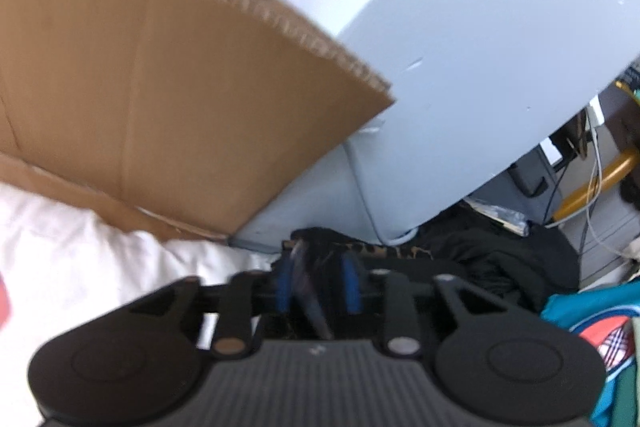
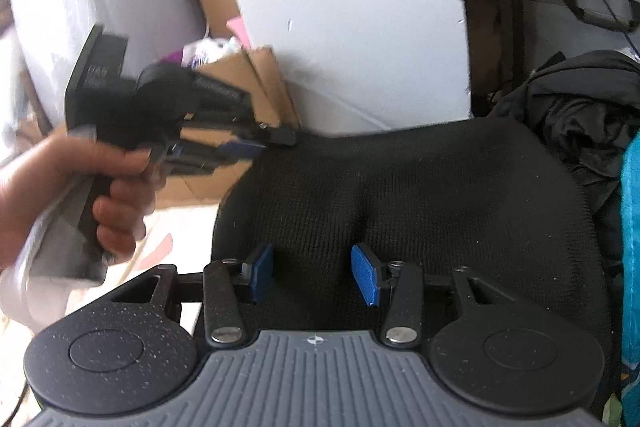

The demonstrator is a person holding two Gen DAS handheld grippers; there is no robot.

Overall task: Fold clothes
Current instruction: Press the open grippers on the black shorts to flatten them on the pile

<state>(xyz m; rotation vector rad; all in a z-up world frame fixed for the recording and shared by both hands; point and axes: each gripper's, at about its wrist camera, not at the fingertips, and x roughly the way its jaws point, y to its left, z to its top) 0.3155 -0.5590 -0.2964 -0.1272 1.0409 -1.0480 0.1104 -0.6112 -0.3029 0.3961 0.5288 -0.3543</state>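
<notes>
My left gripper has its blue pads fairly close together, with a strip of dark cloth running up between them; motion blur keeps me from telling whether the pads actually pinch it. Just ahead of its tips lies a heap of black clothes with a leopard-print edge showing. Beyond that stands a pale blue panel, and ahead to the left a cardboard flap leans over white bedding. A teal garment lies to the right.

My right gripper stands half open and empty over a black knit surface. The left hand shows ahead on the left with its tool at that surface's far edge. Rumpled black clothing sits ahead to the right.
</notes>
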